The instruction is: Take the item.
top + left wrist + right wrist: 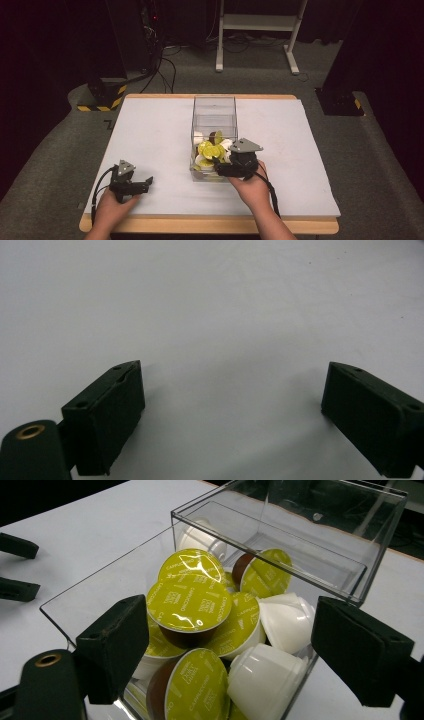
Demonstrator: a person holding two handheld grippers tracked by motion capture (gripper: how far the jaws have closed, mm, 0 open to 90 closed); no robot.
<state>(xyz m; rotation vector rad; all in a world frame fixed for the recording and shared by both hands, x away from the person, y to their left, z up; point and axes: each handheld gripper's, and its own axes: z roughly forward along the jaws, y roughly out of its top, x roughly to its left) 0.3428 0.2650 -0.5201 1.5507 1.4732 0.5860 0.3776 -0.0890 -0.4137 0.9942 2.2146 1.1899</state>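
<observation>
Right hand (254, 192): comes in from 6 o'clock in the high view, forearm angled toward 11 o'clock, gripping its tool from behind.
Right gripper (221, 169): at the near right corner of the clear box (214, 107), pointing toward 9 o'clock over the capsules; its grey plate tops it.
Right gripper jaws: spread wide in the right gripper view, one on each side of the box's near end, holding nothing.
Capsules (189, 604): piled in the near end of the box, yellow-green foil lids mixed with white and brown cups; the topmost sits tilted, lid facing the camera.
Clear box: mid-table, long axis running 12 to 6 o'clock, far half holding no capsules.
Left hand (111, 210): at the table's 7 o'clock corner, low on the white table (150, 130).
Left gripper (145, 183): pointing toward 3 o'clock, well apart from the box.
Left gripper jaws: wide apart in the left gripper view, bare tabletop between them.
</observation>
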